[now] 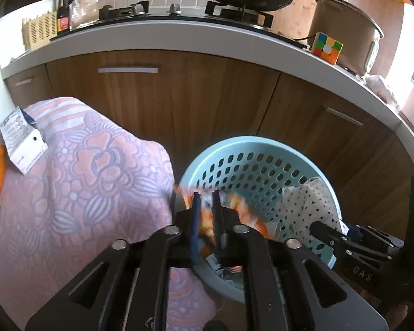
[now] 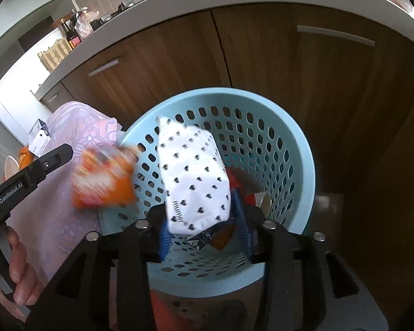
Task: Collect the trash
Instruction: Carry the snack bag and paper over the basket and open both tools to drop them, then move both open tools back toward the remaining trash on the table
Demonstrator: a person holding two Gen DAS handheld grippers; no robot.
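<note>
The left hand-held gripper point(image 1: 205, 209) is clamped on a blurred orange snack wrapper point(image 2: 103, 178), held at the nine o'clock rim of the perforated blue basket point(image 2: 303, 149). The right hand-held gripper point(image 2: 202, 227) pinches a white heart-dotted packet point(image 2: 193, 176) over the basket's mouth. A torn carton point(image 1: 23, 139) lies on the floral cloth point(image 1: 96, 171) at ten o'clock.

The orange snack wrapper point(image 2: 103, 180) is motion-blurred, its print unreadable in both views.
</note>
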